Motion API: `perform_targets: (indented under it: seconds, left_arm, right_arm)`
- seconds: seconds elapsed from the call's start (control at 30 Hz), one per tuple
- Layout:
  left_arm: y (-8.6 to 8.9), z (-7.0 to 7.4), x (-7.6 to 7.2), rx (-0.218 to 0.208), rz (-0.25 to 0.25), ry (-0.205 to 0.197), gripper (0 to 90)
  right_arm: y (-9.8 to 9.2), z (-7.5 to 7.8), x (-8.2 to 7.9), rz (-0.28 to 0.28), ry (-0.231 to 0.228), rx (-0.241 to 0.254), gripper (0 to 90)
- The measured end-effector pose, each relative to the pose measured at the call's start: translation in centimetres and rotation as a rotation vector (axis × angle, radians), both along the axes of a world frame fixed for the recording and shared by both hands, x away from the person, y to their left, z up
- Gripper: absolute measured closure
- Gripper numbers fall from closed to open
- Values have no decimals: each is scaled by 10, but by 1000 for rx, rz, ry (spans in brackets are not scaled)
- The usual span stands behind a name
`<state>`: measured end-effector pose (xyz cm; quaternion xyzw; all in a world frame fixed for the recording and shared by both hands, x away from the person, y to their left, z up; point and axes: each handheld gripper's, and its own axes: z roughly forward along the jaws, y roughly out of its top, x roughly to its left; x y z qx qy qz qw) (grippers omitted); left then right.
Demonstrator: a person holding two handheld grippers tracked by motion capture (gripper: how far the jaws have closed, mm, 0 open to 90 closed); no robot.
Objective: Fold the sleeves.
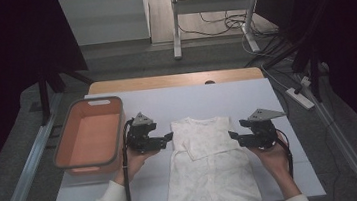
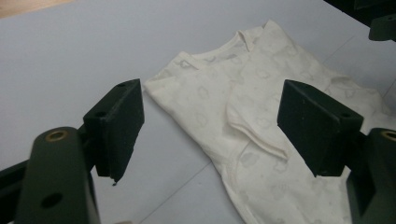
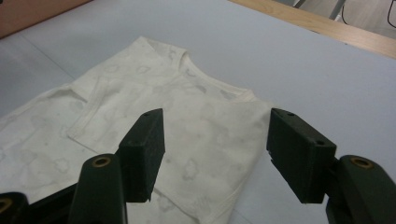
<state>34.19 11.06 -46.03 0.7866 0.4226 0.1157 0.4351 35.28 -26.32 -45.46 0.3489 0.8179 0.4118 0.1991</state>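
We hold our left gripper (image 1: 169, 136) at nine o'clock and right gripper (image 1: 232, 135) at three o'clock of the cream baby romper (image 1: 209, 170), jaws of both apart and empty.

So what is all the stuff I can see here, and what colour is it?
baby garment: one, cream white with a faint pattern, lying flat in the middle of the table, both sleeves folded in.
bin: one, orange inside with a grey rim, on the table's left side, nothing in it.
table cover: one, pale grey-white, under the garment and bin.
table: one, light wood, edge showing at the far side.
left claw: one, black, open, beside the garment's left shoulder.
right claw: one, black, open, beside the garment's right shoulder.
hands: two, white sleeves, holding the claws.
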Motion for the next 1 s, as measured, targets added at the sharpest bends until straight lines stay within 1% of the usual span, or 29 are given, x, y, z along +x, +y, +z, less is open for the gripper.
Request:
perform_targets:
  seconds: [0.1, 0.4, 0.63, 0.73, 0.9, 1.0]
  left_arm:
    - [-4, -1, 6, 1, -6, 4, 231]
    - [-15, -2, 19, 14, -31, 8, 228]
    - [-19, -4, 27, 19, -46, 26, 226]
    - [-21, -5, 31, 11, -51, 29, 226]
    - [-30, -9, 38, 23, -61, 37, 225]
    - [-35, -13, 43, 31, -63, 46, 219]
  right_arm:
    - [-3, 0, 2, -7, 2, 8, 371]
    - [-5, 0, 10, -13, -6, -1, 371]
    - [-5, 1, 20, -24, -12, -2, 371]
    - [-4, 1, 25, -25, -6, -9, 371]
    - [1, 2, 34, -21, -8, 3, 372]
    - [4, 1, 38, -12, -5, -5, 371]
